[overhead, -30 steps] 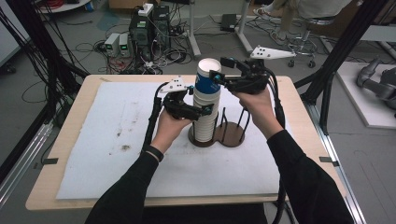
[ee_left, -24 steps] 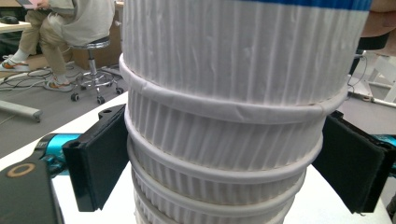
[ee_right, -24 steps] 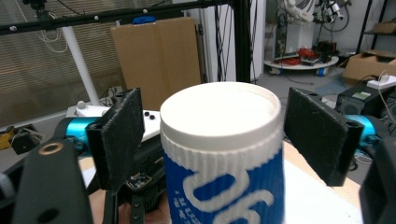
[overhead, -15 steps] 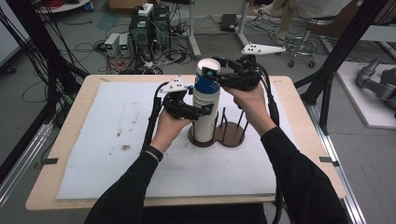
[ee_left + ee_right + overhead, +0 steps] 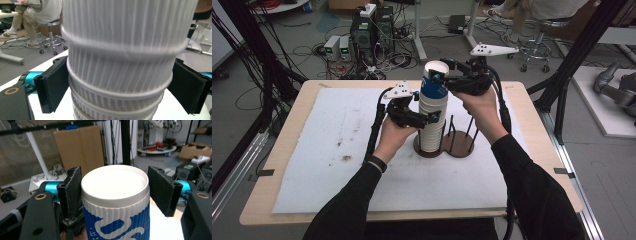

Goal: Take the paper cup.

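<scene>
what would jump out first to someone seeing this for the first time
A tall stack of ribbed white paper cups rises from a dark wooden holder mid-table. The left tongs clamp its middle, while the right tongs, whose jaws have just been closing, grip the blue-and-white top cup at the rim.

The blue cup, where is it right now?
In the high view the blue cup tops the white cup stack at the table's middle, between the right tool's pads, above the left tool.
</scene>
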Tool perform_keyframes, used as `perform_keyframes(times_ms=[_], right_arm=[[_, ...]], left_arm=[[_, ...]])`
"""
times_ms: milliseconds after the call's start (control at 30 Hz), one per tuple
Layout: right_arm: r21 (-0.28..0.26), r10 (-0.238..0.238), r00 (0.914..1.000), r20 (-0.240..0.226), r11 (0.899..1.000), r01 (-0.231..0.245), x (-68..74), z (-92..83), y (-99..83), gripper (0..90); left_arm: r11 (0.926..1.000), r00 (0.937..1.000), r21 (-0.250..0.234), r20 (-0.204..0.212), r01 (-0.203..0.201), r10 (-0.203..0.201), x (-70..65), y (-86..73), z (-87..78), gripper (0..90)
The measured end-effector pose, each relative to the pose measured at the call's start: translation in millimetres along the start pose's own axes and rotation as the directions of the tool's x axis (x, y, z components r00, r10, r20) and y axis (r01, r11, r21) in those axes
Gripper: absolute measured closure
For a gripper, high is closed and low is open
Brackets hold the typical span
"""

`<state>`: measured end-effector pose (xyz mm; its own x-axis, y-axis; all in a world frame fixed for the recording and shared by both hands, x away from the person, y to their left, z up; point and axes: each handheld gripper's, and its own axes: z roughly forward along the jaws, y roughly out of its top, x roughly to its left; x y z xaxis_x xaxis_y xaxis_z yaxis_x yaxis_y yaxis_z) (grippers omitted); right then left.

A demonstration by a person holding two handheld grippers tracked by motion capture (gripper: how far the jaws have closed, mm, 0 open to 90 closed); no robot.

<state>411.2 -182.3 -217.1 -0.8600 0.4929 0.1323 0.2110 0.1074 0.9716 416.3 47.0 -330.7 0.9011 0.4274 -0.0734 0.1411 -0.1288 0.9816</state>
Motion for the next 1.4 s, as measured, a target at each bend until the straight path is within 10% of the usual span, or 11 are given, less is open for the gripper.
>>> perform_keyframes(times_ms=[967, 1400], right_arm=[[-0.17, -0.118, 0.9929, -0.016, 0.979, 0.114, 29.8, -37.6, 59.2, 31.1], [-0.194, -0.142, 0.9877, -0.066, 0.973, 0.127, 41.5, -70.7, 53.2, 31.0]], left_arm=[[1.0, 1.0, -0.003, 0.003, -0.004, 0.004, -0.6, 0.0, 0.5, 10.9], [1.0, 1.0, 0.004, 0.0, -0.007, 0.007, -1.4, 0.5, 0.0, 10.9]])
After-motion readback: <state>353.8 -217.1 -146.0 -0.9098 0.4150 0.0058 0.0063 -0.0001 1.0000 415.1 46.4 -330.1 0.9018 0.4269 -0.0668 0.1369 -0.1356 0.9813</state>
